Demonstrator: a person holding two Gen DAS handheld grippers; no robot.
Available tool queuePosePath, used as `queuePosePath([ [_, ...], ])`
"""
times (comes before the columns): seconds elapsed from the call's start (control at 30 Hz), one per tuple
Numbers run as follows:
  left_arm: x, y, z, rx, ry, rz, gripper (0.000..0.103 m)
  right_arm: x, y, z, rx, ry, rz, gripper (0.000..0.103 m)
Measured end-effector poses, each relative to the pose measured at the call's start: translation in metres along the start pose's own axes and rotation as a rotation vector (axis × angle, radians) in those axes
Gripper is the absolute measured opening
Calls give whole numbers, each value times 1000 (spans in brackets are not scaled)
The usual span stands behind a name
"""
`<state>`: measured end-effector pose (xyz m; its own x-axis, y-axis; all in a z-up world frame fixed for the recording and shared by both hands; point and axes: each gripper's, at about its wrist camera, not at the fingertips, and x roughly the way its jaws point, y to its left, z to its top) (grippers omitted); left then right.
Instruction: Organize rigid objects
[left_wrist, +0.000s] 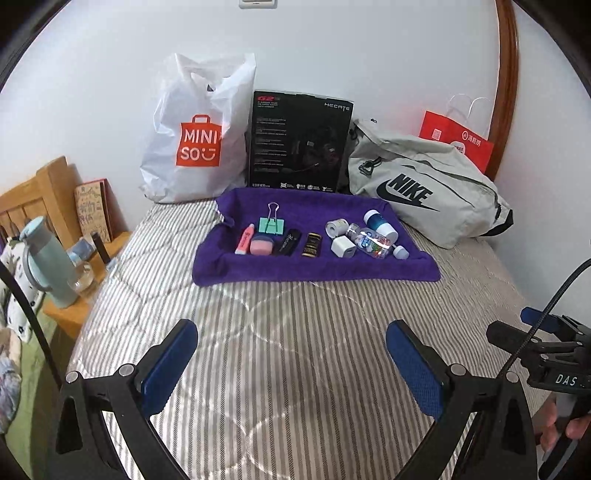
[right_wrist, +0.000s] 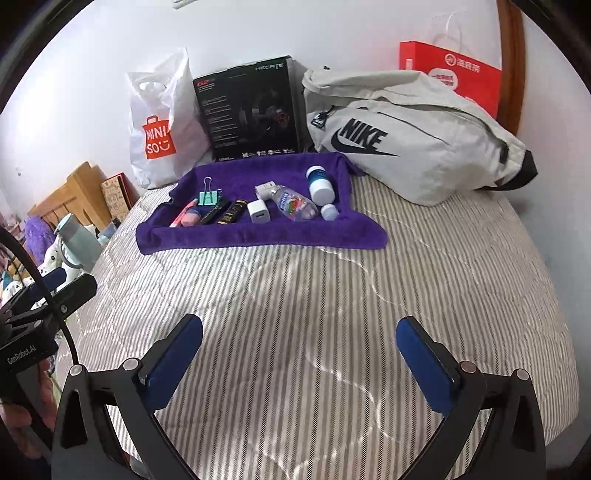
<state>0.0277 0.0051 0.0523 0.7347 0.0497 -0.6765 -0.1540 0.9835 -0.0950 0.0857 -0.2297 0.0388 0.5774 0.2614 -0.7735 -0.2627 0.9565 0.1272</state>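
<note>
Small items in two groups on purple towel (left_wrist: 314, 266), both tongs clear.
Left tongs (left_wrist: 291, 363) and right tongs (right_wrist: 299, 360): spread wide, empty, above striped bed (left_wrist: 295, 332). Left to right: highlighter (left_wrist: 244, 240), clip (left_wrist: 272, 224), charger (left_wrist: 342, 246), bottle (left_wrist: 371, 240). Best approached one piece at a time, from above.

I can read "MINISO" on the orange sign of the white plastic bag (left_wrist: 192, 136). "HECATE" and "G2" stand on the tall black cardboard box (left_wrist: 299, 144). The soft grey cloth bag (left_wrist: 424, 184) says "NIKE".
</note>
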Motion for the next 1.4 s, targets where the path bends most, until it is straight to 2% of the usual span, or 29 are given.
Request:
queuePosePath([
  [0.2,4,-3,-11,14,28,25,103,-5,-5,-10,6,-10,-29,103],
  [0.53,6,0,-12,-1,25,75,103,-11,4,-11,-17,-24,-24,103],
  [1.4,11,1,-13,2,38,80,103,-4,5,-14,-18,-14,-20,103],
])
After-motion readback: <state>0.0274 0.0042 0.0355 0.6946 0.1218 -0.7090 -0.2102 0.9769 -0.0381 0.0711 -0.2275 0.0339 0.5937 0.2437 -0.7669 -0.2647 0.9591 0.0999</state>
